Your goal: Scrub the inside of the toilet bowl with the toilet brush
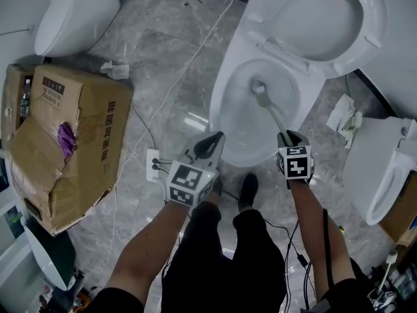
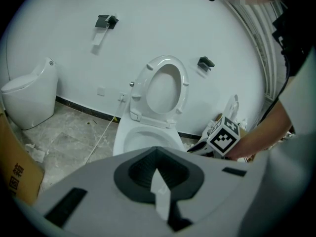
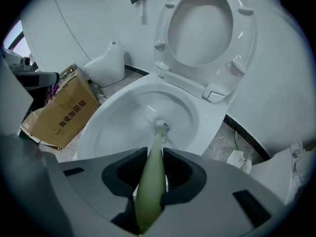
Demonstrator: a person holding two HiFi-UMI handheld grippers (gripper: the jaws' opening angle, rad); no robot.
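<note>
The pale-green plastic toilet brush has its head in the white ceramic toilet bowl and its handle between the right gripper's jaws at the bowl's near rim. The left gripper hangs just left of it. A brown cardboard box lies on the floor, well left of the bowl.

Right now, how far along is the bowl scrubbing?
Done: seat raised; right gripper shut on the toilet brush. In hand: brush head low in the toilet bowl. Left: how much of the walls is scrubbed cannot be told. The left gripper is shut, empty.
</note>
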